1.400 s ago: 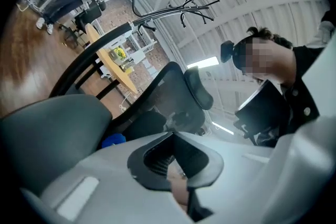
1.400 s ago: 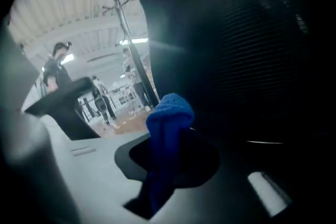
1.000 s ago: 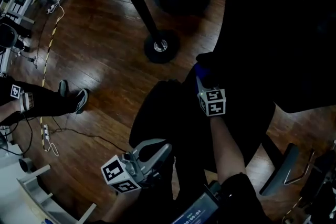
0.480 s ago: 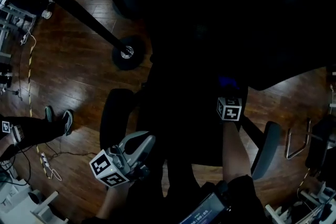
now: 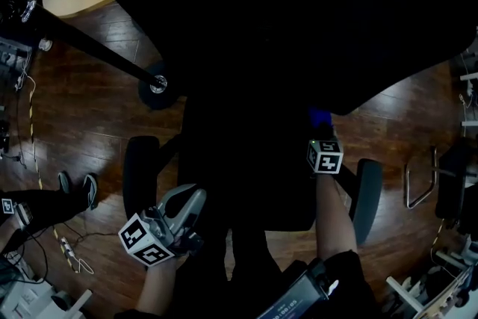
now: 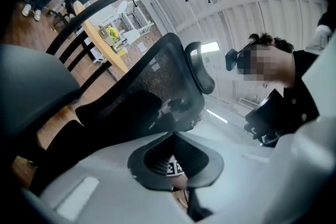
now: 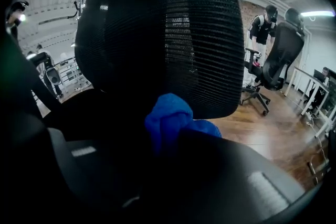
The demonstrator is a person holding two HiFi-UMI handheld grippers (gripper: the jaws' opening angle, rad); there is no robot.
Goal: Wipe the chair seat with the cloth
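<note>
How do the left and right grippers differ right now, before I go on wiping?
The right gripper is shut on the blue cloth; the left gripper is shut on nothing. In the head view the right gripper is out over the chair seat, while the left gripper sits nearer the person, by the seat's front left corner. Both point toward the backrest.

Head view looks down; gripper views face chair [image 6: 152,86].
</note>
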